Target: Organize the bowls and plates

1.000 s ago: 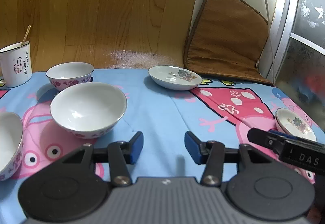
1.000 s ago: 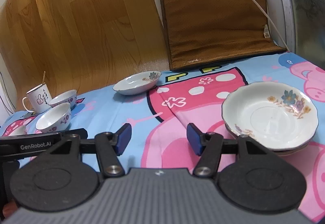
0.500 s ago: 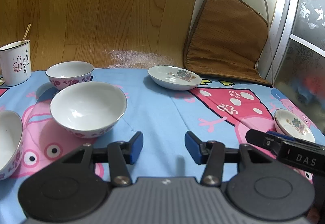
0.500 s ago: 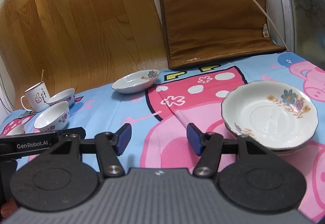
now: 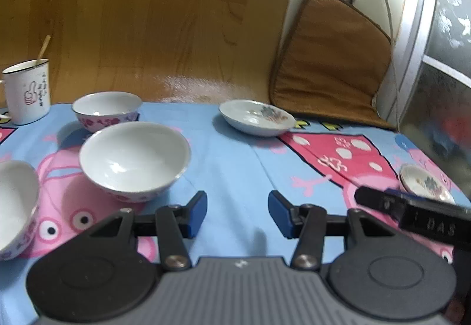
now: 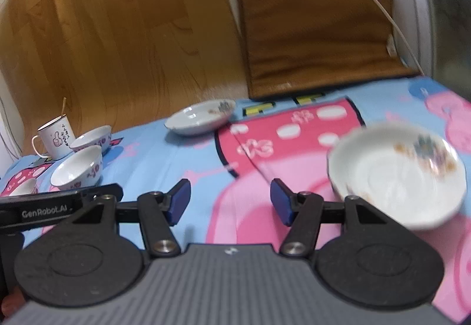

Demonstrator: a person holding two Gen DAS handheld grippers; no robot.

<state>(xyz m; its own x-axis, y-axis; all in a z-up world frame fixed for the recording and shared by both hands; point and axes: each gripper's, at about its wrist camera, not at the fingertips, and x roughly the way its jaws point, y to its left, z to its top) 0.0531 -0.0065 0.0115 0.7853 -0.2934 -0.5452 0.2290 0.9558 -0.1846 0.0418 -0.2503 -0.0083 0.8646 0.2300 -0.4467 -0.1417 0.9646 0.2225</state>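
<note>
A: Item: left gripper [image 5: 238,213], jaws partly apart, nothing held. Right gripper [image 6: 230,201], likewise.

B: Stock?

A: Three bowls, nearest [image 5: 134,160] ahead-left on the cartoon cloth [image 5: 235,160]; one plate [image 5: 256,117] far; plate stack [image 6: 397,175] just right of the right gripper.

B: Advice?

A: I'd pinch rims squarely and lift level.

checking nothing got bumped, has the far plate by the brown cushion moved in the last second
No. The far plate sits where it did, just left of the brown cushion's lower corner.
</note>
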